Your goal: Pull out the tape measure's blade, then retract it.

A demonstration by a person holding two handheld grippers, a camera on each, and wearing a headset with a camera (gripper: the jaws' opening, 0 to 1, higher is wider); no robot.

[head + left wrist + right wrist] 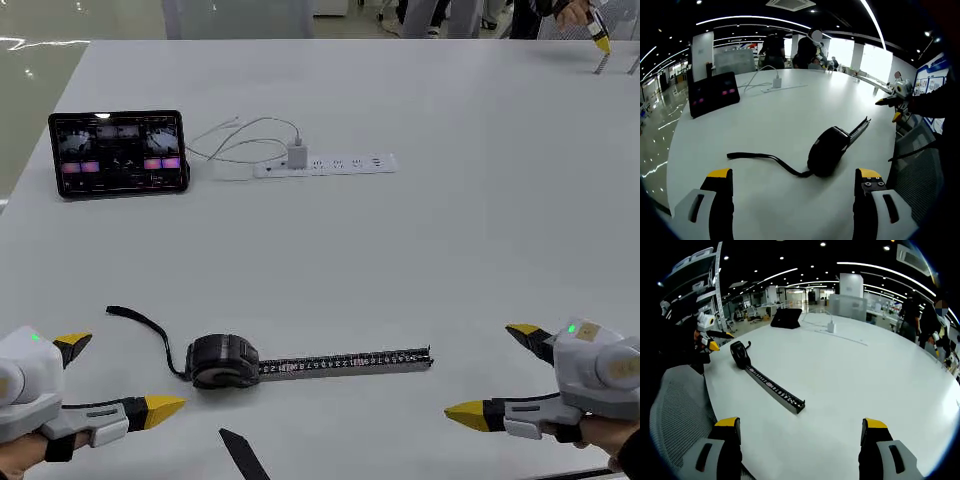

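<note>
I have both grippers low over the white counter (450, 230), one on each side of the tape measure (222, 361). The left gripper (120, 375) has its jaws spread wide and holds nothing. In its own view the tape measure's black case lies just ahead, between the yellow tips but clear of both. The right gripper (491, 372) is also wide apart and empty, and it sits well to the right of the blade's end.

The case rests on the counter, nearer my left side. The blade (345, 362) is out, lying flat and running from the case toward the right, with its end hook touching nothing. A black strap (145, 325) curls away from the case to the left.

Farther back on the counter a tablet (118, 152) stands propped with its screen lit. Beside it is a white power strip (330, 165) with a charger (297, 155) plugged in and a thin cable (240, 135) looping off it.
</note>
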